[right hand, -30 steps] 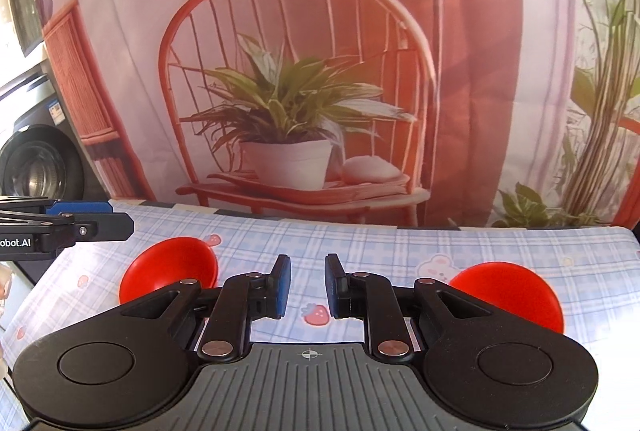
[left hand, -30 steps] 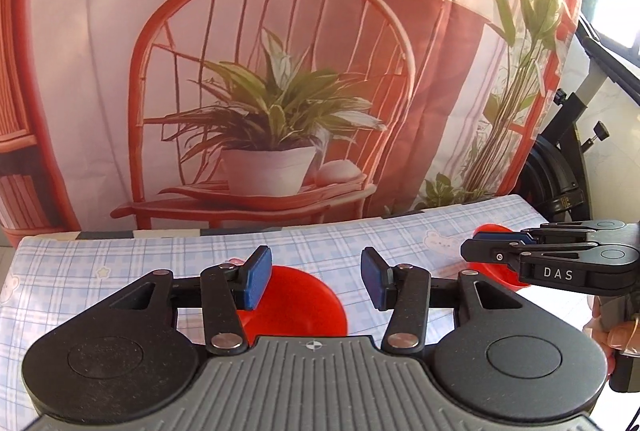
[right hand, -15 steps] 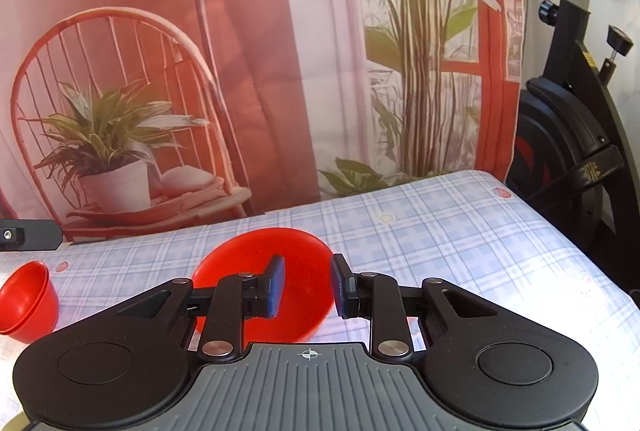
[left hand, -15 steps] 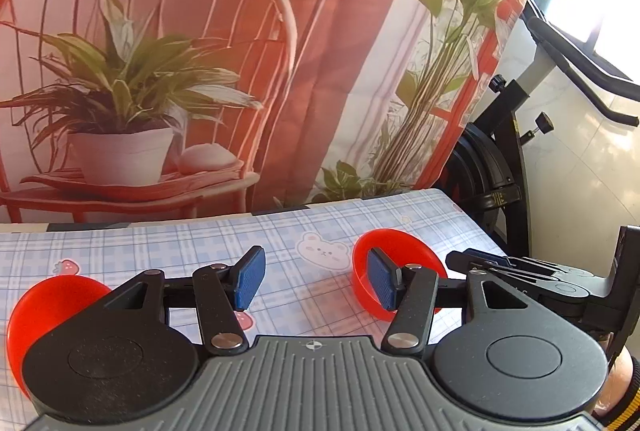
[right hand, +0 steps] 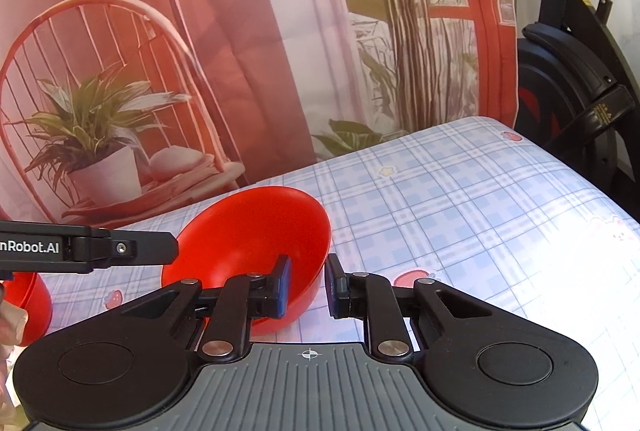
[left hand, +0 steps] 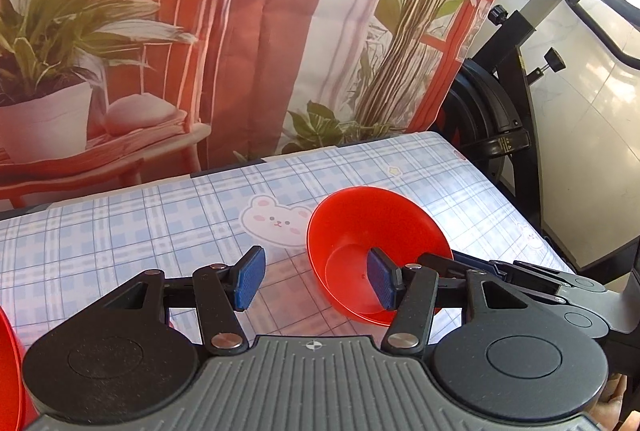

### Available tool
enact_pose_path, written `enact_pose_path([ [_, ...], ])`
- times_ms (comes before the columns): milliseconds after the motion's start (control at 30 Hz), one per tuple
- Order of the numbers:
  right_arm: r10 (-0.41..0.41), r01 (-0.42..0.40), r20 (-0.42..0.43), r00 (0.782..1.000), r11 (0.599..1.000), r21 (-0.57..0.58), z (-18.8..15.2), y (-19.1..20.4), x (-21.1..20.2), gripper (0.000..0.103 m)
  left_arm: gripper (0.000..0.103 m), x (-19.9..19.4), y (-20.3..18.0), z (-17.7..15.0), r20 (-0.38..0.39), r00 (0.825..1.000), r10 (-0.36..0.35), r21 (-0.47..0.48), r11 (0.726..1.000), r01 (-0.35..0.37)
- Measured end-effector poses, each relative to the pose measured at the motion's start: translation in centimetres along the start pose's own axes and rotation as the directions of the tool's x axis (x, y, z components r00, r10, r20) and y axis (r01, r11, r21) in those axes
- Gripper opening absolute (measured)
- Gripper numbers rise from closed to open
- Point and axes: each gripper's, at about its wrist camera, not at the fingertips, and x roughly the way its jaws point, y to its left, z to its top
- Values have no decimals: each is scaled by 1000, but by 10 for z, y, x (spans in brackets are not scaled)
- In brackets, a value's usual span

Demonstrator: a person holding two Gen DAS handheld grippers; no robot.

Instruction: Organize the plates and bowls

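Note:
A red bowl (left hand: 376, 231) (right hand: 256, 231) sits tilted on the checked tablecloth. My right gripper (right hand: 306, 285) straddles its near rim, left finger inside the bowl, right finger outside, with a gap between them. My left gripper (left hand: 316, 281) is open, its right finger (left hand: 380, 283) in front of the bowl. A second red bowl (right hand: 34, 305) stands at the far left, with its edge in the left wrist view (left hand: 8, 371). The right gripper also shows in the left wrist view (left hand: 516, 275), reaching the bowl from the right.
The table (right hand: 480, 215) has a blue checked cloth with bear and strawberry prints. A printed backdrop (left hand: 200, 31) hangs behind it. An exercise bike (left hand: 520, 103) stands past the table's right edge. The left gripper's body (right hand: 80, 249) crosses the right wrist view at left.
Both grippers swung right and came down toward the right red bowl. The right gripper's fingers now straddle its rim; the bowl looks larger and nearer in both views.

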Motion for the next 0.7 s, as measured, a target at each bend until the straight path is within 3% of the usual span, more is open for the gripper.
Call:
enact_pose_path([
  [133,9,-9,2,1000,1000,7,-1,0,0,14,55,20,-2,1,-40,999,-4,-15,1000,3],
  [200,16,-16,2,1000,1000,13,-1,0,-1,13,40,25,-3,-1,-60,998,-5,-19,1000,4],
  [233,20,-20,2,1000,1000,14,-1,0,-2,13,26,27,-4,-2,-77,997,-8,-10,1000,7],
  [367,12,-12,10,1000,1000,14,1,3,-8,12,18,22,-8,-5,-82,997,7,36,999,-4],
  [700,64,-64,49,997,998,-14,18,38,-46,11,17,-39,1,-2,-15,1000,3,20,1000,-3],
])
